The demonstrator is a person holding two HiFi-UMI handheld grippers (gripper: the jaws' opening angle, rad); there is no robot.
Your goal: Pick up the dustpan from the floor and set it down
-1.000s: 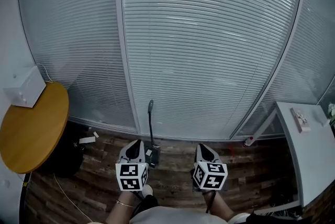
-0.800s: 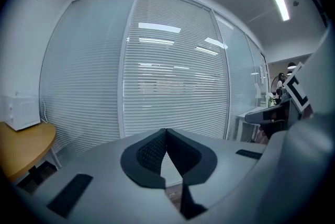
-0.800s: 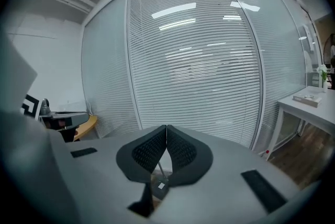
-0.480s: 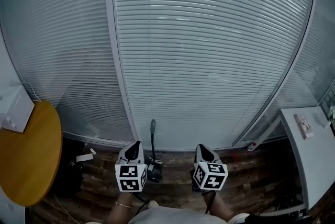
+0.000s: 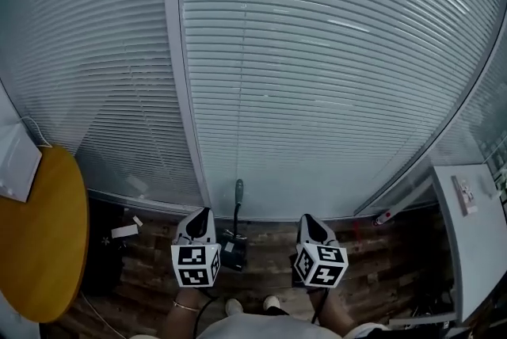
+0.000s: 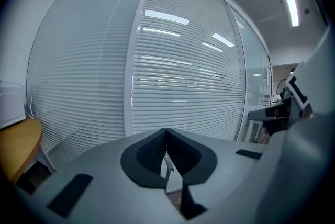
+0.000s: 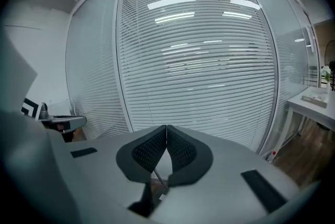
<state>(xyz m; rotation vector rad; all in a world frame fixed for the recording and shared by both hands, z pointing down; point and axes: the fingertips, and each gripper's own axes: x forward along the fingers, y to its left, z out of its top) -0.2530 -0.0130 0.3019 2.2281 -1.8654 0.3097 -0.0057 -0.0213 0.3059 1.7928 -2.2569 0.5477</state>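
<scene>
Left gripper (image 6: 166, 131): jaws pressed together, dark ribbed pads meeting at the tips, nothing pinched. A teardrop gap stays below the tips; a thin upright handle shows through it.

Right gripper (image 7: 166, 127): same state, jaws closed tip to tip, nothing between the pads. A slim rod crosses the gap below them at a slant.

From the head view both grippers are held low and side by side, pointing forward, marker cubes facing up. A forearm runs back from each.

Dustpan (image 5: 232, 248): on the floor (image 5: 372, 262), not lifted. It sits between the two grippers, nearer the left one, just beside that gripper's tip. Whether it touches, I cannot tell. The dark pan rests on the boards; the long handle stands upright, its grip end against the foot of the blinds (image 5: 317, 76). Right gripper is clearly apart from it.

Surroundings: closed slatted blinds fill the wall ahead, split by a pale frame post (image 5: 184, 92). Dark wood-plank floor. Round table (image 5: 43, 234), yellow-brown top, at far left, with a white box (image 5: 14, 167) on its far edge. Paper scrap (image 5: 124, 231) on the floor near the table. White desk (image 5: 475, 234) at far right. Light shoes (image 5: 234, 305) at the bottom edge, between the arms.
</scene>
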